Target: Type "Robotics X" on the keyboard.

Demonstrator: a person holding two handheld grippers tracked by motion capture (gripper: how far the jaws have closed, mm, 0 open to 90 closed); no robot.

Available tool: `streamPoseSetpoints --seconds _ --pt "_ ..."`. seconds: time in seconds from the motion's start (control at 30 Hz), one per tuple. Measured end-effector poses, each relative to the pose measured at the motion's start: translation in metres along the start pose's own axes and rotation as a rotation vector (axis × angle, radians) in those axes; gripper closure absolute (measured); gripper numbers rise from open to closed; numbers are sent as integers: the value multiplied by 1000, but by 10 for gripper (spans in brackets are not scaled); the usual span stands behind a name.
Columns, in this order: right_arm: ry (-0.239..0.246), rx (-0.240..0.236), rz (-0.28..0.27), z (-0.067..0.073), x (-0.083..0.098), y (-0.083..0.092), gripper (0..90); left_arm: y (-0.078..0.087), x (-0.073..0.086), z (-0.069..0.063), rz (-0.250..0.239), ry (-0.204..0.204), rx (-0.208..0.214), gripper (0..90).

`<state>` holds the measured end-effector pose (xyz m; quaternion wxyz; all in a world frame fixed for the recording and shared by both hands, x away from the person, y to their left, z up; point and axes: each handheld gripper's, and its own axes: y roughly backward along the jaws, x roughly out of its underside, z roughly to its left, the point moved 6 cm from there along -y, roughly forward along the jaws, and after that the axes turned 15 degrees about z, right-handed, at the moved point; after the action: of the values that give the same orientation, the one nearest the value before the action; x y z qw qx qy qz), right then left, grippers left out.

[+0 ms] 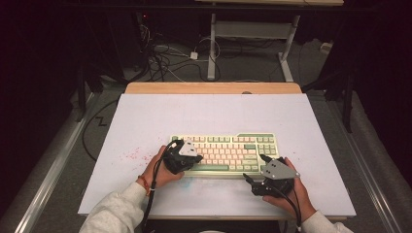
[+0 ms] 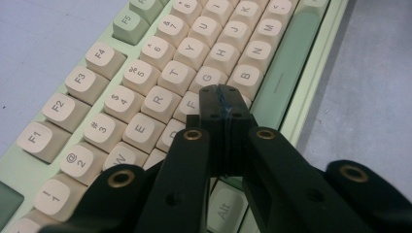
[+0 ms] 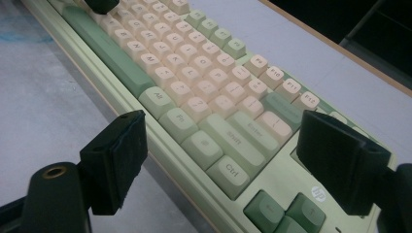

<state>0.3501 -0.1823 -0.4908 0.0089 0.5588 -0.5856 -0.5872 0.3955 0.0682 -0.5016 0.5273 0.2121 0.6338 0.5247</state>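
A pale green keyboard (image 1: 228, 151) with cream and green keycaps lies in the middle of the white table. My left gripper (image 1: 197, 159) is shut with nothing between its jaws. In the left gripper view its joined tips (image 2: 224, 103) rest on or just above the keys (image 2: 167, 73) near F and V, beside the green space bar (image 2: 286, 63). My right gripper (image 1: 256, 168) stands open at the keyboard's front right corner. In the right gripper view one pad (image 3: 116, 162) hangs over the table in front of the keyboard (image 3: 194, 97). The other pad (image 3: 340, 162) hangs over the right-hand keys, with the Ctrl key (image 3: 228, 171) between them.
The white table top (image 1: 214, 114) has a wooden strip (image 1: 214, 88) along its far edge. Red specks (image 1: 133, 155) mark the surface left of the keyboard and a faint blue smudge (image 1: 187, 182) lies in front of it. Cables (image 1: 165, 60) and desk legs (image 1: 212, 48) stand on the floor beyond.
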Motion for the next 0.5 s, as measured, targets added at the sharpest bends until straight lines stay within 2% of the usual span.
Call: streamPoseSetpoints --seconds 0.5 --pt "11 4 -5 2 -1 0 190 0 0 0 3 -3 -12 877"
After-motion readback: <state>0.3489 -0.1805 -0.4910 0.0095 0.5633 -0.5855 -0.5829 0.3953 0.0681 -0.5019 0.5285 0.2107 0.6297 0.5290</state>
